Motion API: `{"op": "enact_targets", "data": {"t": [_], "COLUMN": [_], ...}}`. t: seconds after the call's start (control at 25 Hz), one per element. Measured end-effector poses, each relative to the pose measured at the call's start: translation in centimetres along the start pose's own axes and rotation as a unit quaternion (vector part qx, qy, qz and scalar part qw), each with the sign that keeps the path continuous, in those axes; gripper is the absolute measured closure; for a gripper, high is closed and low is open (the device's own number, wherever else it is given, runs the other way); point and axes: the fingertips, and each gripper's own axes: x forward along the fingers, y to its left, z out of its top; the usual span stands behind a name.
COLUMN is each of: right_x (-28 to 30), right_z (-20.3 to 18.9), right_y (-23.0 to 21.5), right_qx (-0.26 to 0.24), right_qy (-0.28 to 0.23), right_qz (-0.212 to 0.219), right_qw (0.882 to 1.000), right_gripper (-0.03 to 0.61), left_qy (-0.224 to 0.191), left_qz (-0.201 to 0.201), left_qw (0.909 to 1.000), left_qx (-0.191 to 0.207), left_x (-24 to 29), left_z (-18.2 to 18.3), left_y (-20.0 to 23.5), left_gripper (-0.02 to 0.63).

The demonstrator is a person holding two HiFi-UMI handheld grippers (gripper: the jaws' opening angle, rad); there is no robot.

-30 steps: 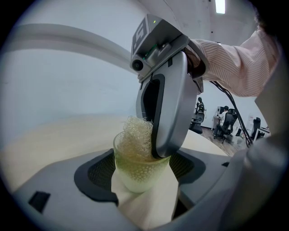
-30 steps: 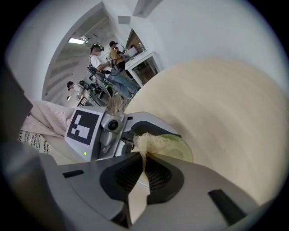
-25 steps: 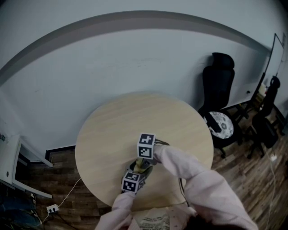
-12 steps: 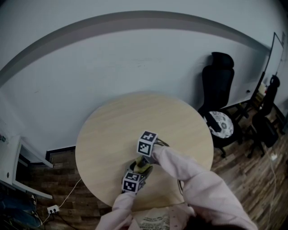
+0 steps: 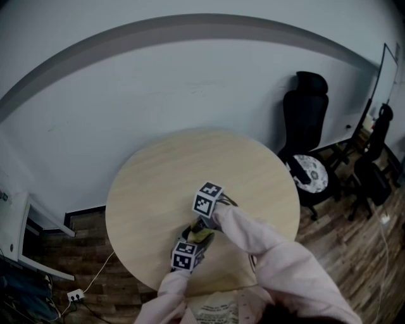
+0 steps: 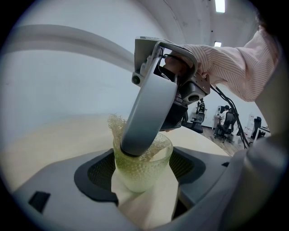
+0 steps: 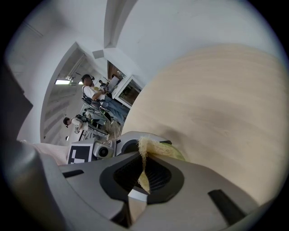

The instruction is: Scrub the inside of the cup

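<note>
Head view dim and greyish, w/ strong fisheye bend and dark corners. Gripper views brighter inside black vignettes; ceiling lights point(image 6: 220, 5) glare overhead. The cup point(image 6: 142, 169) is fairly sharp, bg probably soft.

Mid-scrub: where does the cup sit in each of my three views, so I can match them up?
Head view: cup, a small greenish spot low centre on the round wooden table.
Left gripper view: cup dead centre, clamped by the left gripper.
Right gripper view: only its green rim, lower centre, just past the right gripper pinching the mesh scrubber.
Shared landmark: the round wooden table, in all three.
</note>
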Motion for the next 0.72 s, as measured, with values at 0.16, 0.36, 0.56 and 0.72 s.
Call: {"op": "enact_targets", "data": {"t": [0.16, 0.36, 0.56, 0.72], "right_x": [-0.43, -0.84, -0.94, -0.91], "right_z": [0.59, 0.95, 0.92, 0.58], "right_y": [-0.53, -1.03, -1.09, -1.05], "right_qx": [0.033, 0.056, 0.056, 0.051], "right_qy": [-0.027, -0.058, -0.062, -0.061], "right_qz": [-0.002, -0.015, -0.018, -0.018], "right_qw": [0.999, 0.997, 0.996, 0.997], "right_gripper": [0.552, 0.554, 0.552, 0.552], "left_qy": [-0.005, -0.003, -0.006, -0.007], "left_qz": [0.004, 0.002, 0.005, 0.006], "left_qw": [0.9999, 1.0, 0.9999, 0.9999], "left_qx": [0.008, 0.005, 0.009, 0.012], "left_x": [0.04, -0.06, 0.03, -0.06], "left_z": [0.39, 0.08, 0.28, 0.34], "left_y": [0.2, 0.21, 0.37, 0.11], "left_gripper": [0.242, 0.244, 0.242, 0.241]}}
